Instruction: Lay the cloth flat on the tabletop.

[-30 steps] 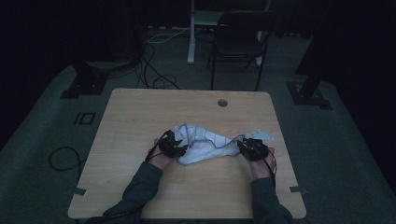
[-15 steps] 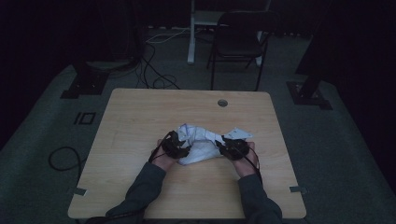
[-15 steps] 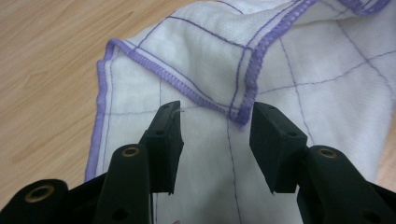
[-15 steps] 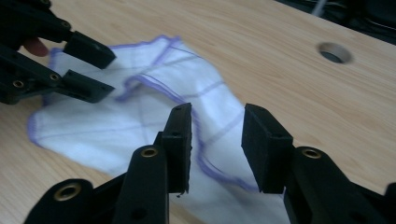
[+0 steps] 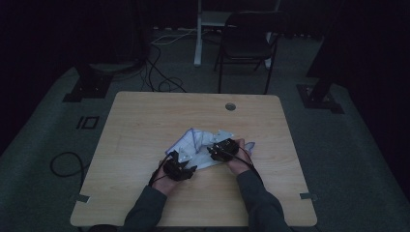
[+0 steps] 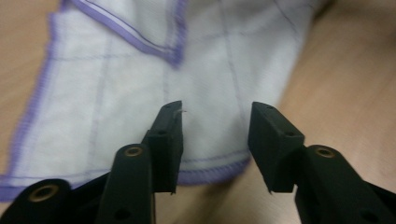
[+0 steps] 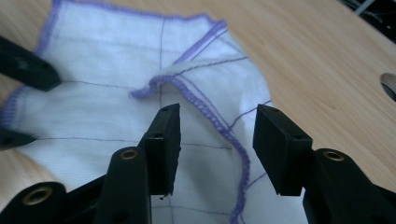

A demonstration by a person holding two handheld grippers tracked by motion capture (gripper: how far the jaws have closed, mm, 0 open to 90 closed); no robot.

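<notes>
1. Left gripper (image 5: 186, 169), near edge of the cloth on the person's left: jaws apart, nothing pinched. In the left gripper view (image 6: 215, 140) the purple-stitched hem runs across just beneath the two black pads, so the tool looks lined up on that edge, probably to take it or to have just let it go; jaws have just eased inward a little, no cloth between them.

2. White dishcloth (image 5: 203, 145), purple hem and thin grid lines: lies on the middle of the wooden table (image 5: 145, 125), rumpled, partly doubled over itself. One corner is folded back onto the body of the cloth (image 7: 154, 88), which reads as a fold under way rather than a flat spread.

3. Right gripper (image 5: 217, 151), over the right part of the cloth: jaws stand wide and have just been opening, nothing gripped. In the right gripper view (image 7: 215, 140) the turned-over hem passes between the pads without being pressed; my read is a fresh release of the folded flap.

4. Containers: none on the table. The round cable hole (image 5: 230, 106) near the far edge is the one opening, nothing in it.

5. Beyond the table: a dark chair (image 5: 246, 46) and loose floor cables (image 5: 159, 77), apart from the work.
</notes>
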